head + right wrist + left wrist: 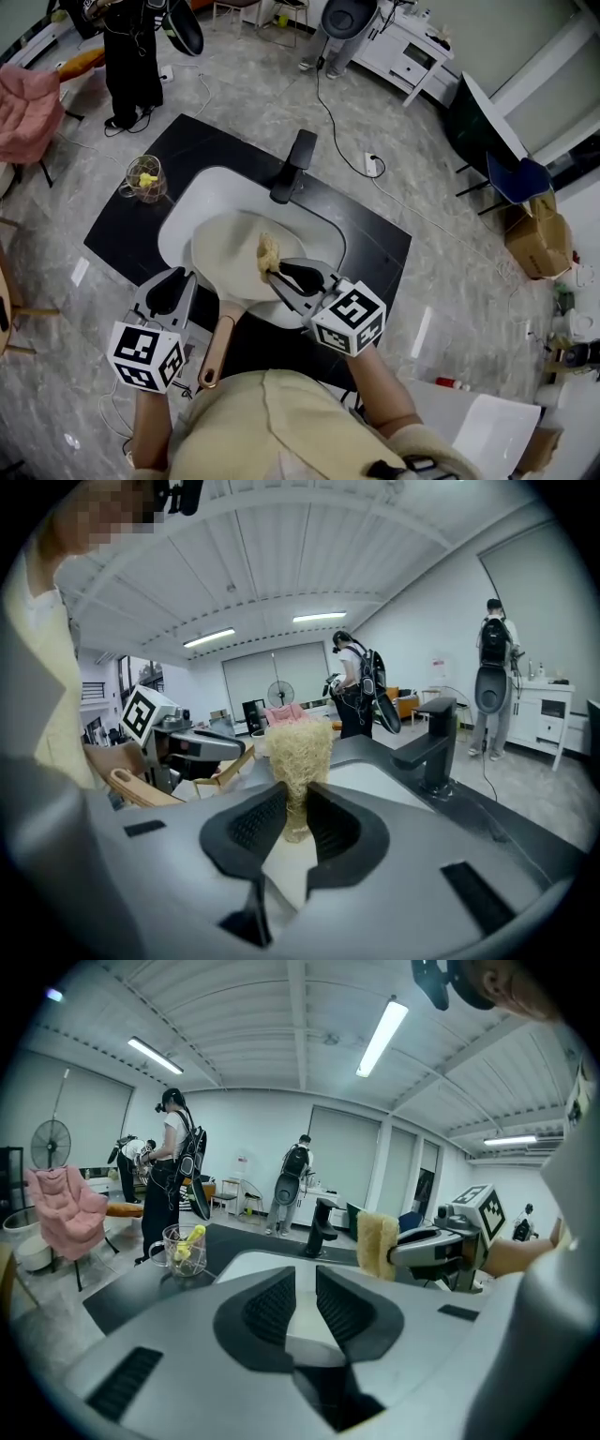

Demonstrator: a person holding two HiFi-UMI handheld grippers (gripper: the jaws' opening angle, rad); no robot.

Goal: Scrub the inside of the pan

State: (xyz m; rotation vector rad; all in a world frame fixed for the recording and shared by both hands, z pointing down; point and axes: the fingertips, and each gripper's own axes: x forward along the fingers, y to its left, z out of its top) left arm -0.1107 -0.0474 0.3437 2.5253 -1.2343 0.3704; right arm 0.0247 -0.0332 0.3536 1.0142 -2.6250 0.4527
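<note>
bright, even light pours from the ceiling strip lights [382, 1037], leaving only soft shadows. the pale floor [450, 272] shows a mild sheen. both gripper views bulge and darken at the corners; the sponge [298, 752] looks crisp, the people [495, 667] behind softer.

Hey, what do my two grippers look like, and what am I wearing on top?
Both the left gripper and right gripper are grey with black ribbed pads. Each carries a white cube with black square markers. You wear a cream top.
</note>
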